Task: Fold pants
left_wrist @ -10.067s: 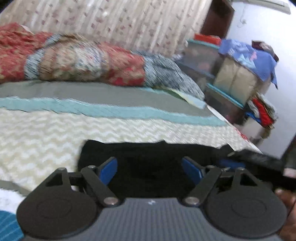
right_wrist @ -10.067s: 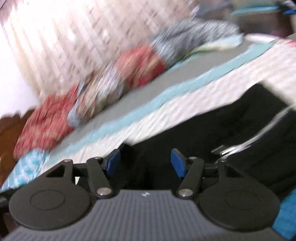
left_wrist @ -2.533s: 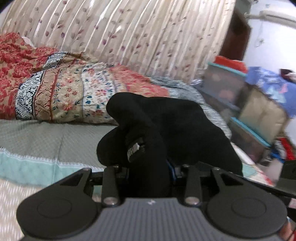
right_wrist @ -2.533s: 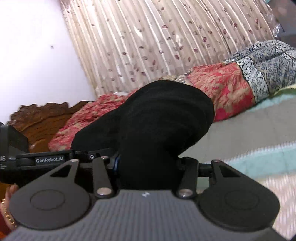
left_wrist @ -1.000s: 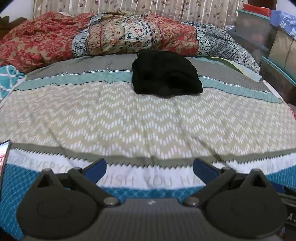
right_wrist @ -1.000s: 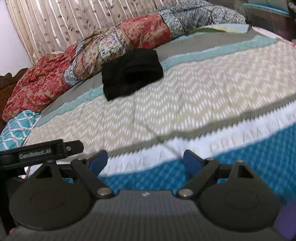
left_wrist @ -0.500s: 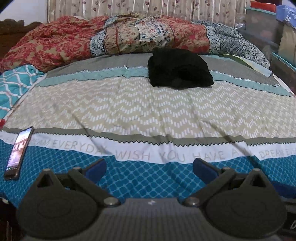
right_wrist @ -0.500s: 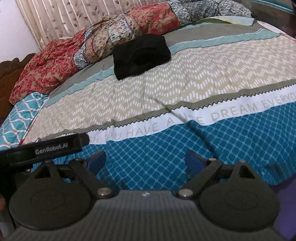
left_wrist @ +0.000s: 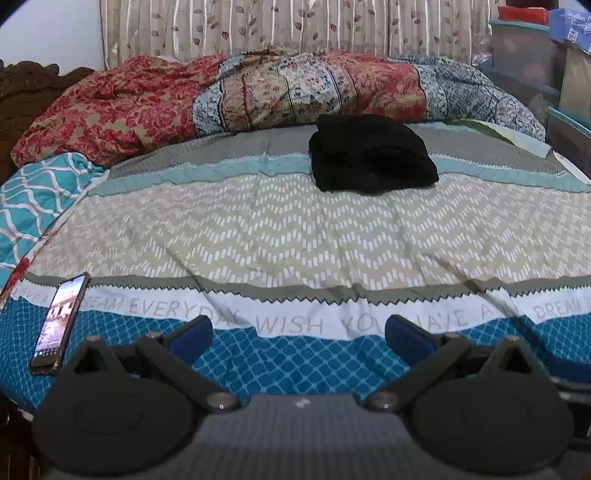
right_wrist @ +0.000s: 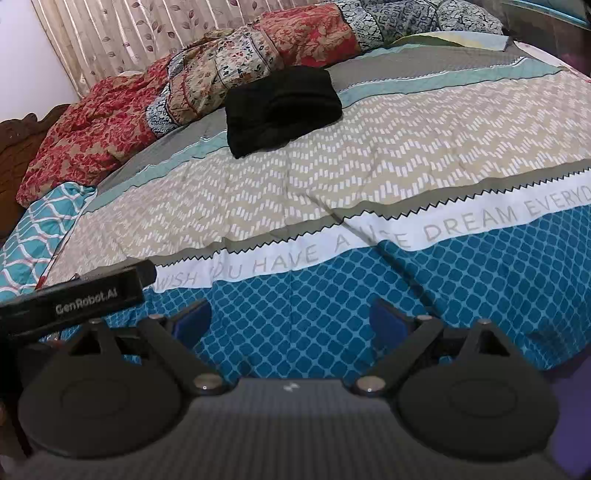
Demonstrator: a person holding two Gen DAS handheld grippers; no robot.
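the pants (left_wrist: 371, 153) are black, folded into a compact, thick, roughly rectangular bundle (soft-edged, with a shallow dip and a few creases on top). they lie flat on the bedspread (left_wrist: 295, 229) near the bed's far edge, somewhat right of its middle, across the grey and teal stripes, with the near edge reaching the beige zigzag band. in the right wrist view the bundle (right_wrist: 280, 110) sits skewed, its near left corner lowest.

A home bedroom is shown: a bed (left_wrist: 295, 236) is spread with patterned covers, backed by leaf-print curtains (left_wrist: 258, 26).
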